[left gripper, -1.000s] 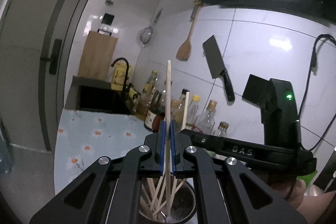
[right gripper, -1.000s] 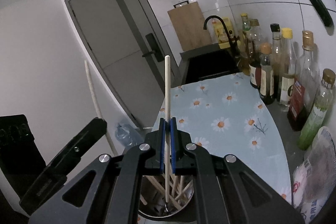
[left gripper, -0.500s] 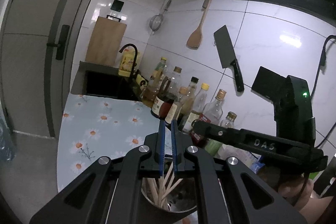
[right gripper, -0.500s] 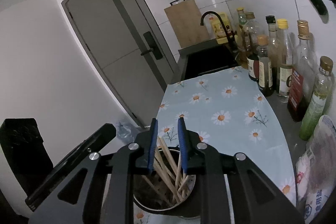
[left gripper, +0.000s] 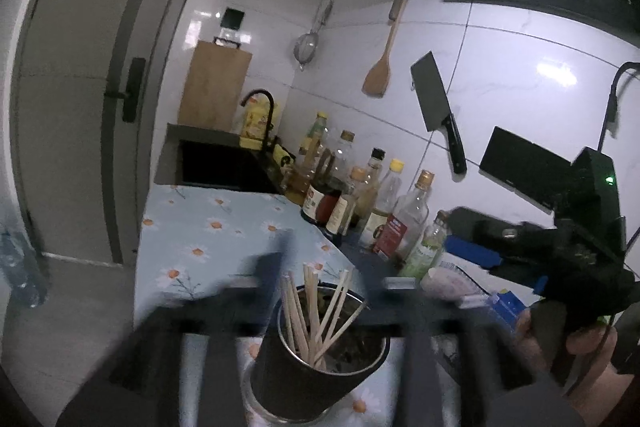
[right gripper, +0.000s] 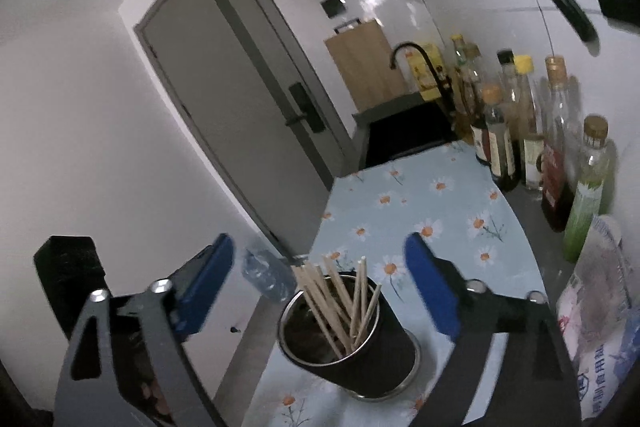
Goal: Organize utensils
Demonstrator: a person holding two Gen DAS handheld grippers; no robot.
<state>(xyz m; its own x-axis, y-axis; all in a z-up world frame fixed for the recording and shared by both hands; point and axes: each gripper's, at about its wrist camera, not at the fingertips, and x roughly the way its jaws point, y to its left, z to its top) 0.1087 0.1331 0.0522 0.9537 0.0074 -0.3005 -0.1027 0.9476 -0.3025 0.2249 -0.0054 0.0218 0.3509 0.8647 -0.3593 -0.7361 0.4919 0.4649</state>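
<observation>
A: Entry, this moment. Your chopsticks (right gripper: 340, 303) stand bundled in the dark metal-lined holder (right gripper: 360, 351), tips fanned above the rim and leaning against one another. The holder sits on the daisy-print tabletop (right gripper: 436, 211), near its front edge.

B: How will they handle, in your judgement?

A: Light, stiff and slender, probably bare wood or bamboo, so not slippery, but thin enough to roll or twist between flat pads. If you lift one again, take it on the upper stretch that clears the rim and pinch across the shaft squarely. The holder looks heavier but top-loaded; a sideways knock on the sticks could tip it.

B: And the claws?

A: Your right claw (right gripper: 320, 283) has its blue pads well apart and the jaws are opening; the holder shows between and beyond them, nothing touching the pads. Your left claw (left gripper: 320, 287) is motion-blurred in its own view, its jaws opening too, with the sticks rising in the gap and no pad on them as far as I can make out. Both empty, then.

B: Surroundings worth noting?

A: A row of bottles (right gripper: 516, 131) lines the tiled wall to the right, well apart from the holder. A white packet (right gripper: 600, 311) lies nearer, at the tabletop's right edge. Beyond the cloth, a dark sink (right gripper: 408, 135) with a black tap. A cleaver (left gripper: 438, 107) and a wooden spatula (left gripper: 380, 67) hang on the wall.
</observation>
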